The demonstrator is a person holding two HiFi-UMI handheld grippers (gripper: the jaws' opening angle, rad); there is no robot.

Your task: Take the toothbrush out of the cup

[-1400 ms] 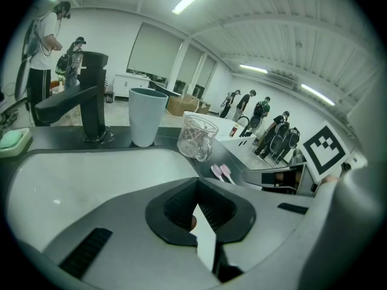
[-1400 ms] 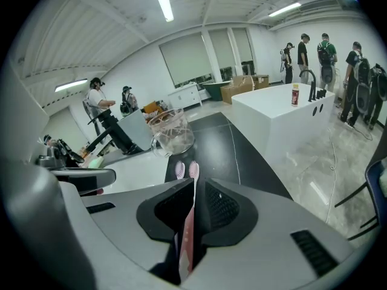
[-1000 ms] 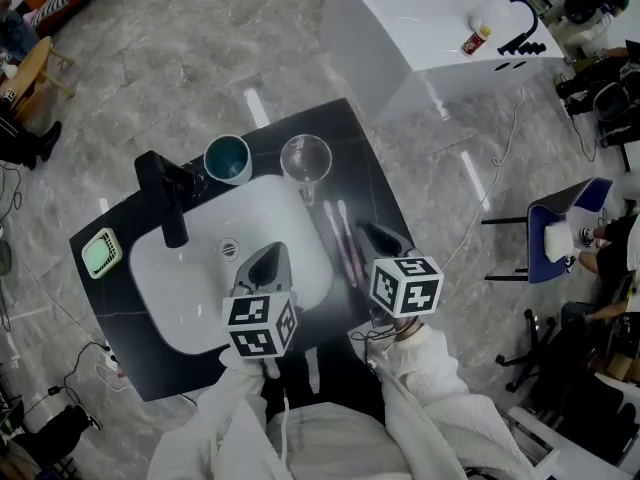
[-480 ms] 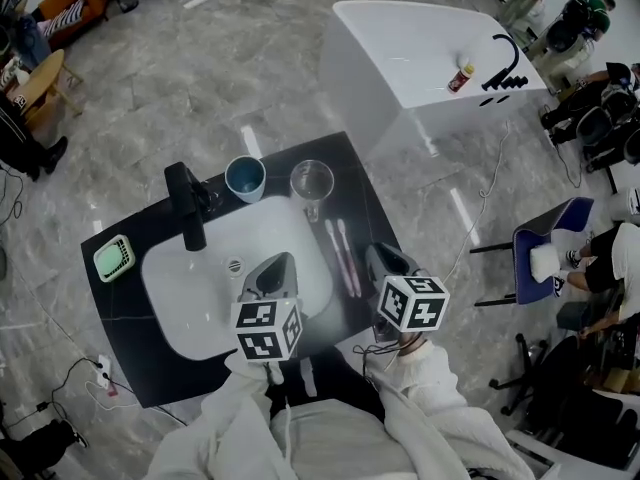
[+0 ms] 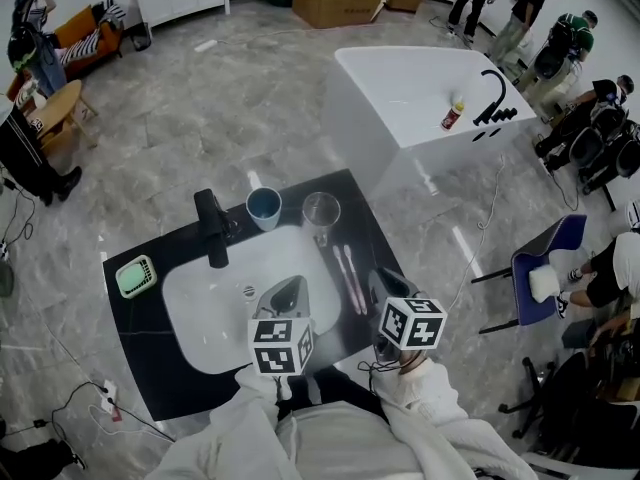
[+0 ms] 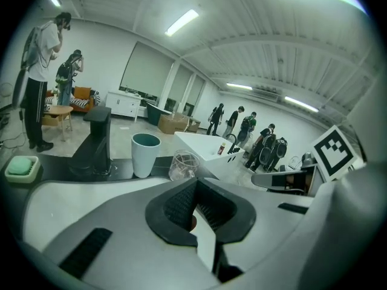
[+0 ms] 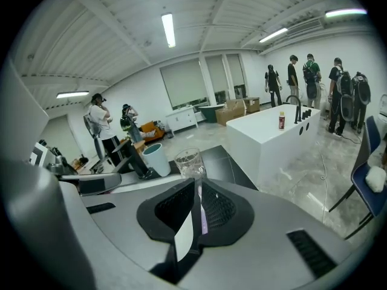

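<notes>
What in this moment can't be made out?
Toothbrushes: head view, bristle ends too small; right gripper view, mostly behind the right gripper.
Blue cup interior: gripper views, hidden by its wall; head view, too small.
Bottle on the white tub: label too small in every view.

Left gripper (image 5: pixel 289 290): low centre of frame, jaws pressed together, nothing between them.
Right gripper (image 5: pixel 386 279): just to its right, jaws closed as well, empty.
Arms: white sleeves (image 5: pixel 236 420) come up from the bottom edge, both grippers pointing up-frame, side by side.
</notes>
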